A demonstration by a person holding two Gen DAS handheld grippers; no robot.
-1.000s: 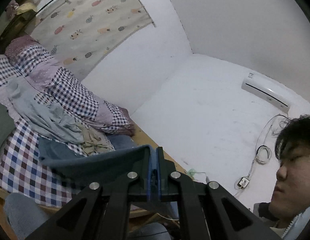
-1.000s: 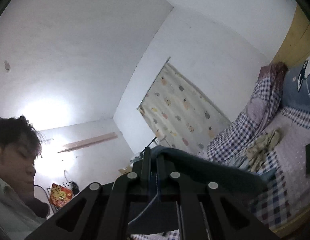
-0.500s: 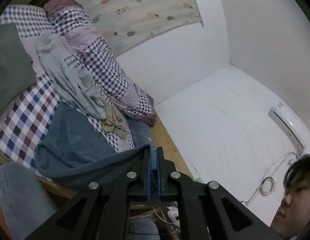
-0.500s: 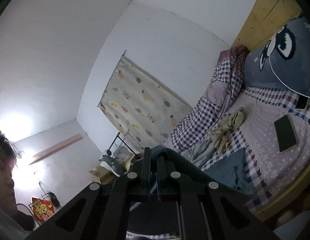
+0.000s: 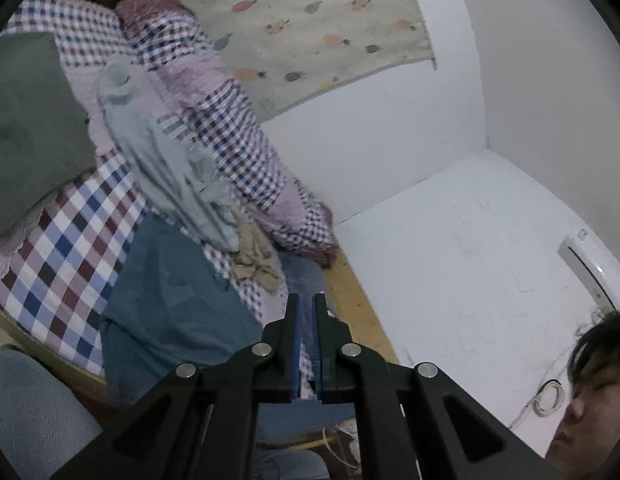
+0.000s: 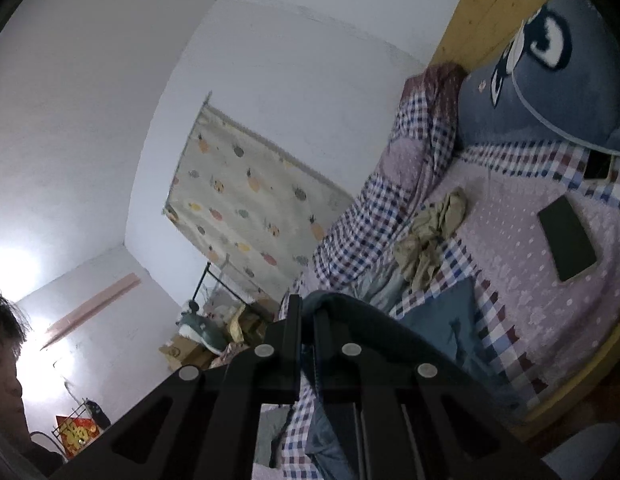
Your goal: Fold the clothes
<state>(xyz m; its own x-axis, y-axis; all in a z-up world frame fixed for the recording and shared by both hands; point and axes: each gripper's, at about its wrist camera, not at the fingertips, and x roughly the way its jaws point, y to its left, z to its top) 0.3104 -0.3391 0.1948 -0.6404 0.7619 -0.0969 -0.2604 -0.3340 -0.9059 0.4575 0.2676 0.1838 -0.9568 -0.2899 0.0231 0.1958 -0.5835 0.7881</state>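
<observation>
A teal garment lies spread on the checked bed, its near edge hanging over the bed's side. In the left wrist view my left gripper hovers above that near edge. Its jaws stand a narrow gap apart, and no cloth shows at the fingertips. In the right wrist view my right gripper is shut on a corner of the teal garment. From there the cloth drapes over the right finger and runs down to the bed.
A grey-blue garment and a crumpled beige one lie beside a rolled checked quilt. A dark green cloth sits far left. A phone and a plush cushion lie near the headboard. A person's knee is close.
Both grippers have swung down toward the bed. The teal garment, held up before, now lies on the mattress. It no longer reaches the left gripper's fingertips.
</observation>
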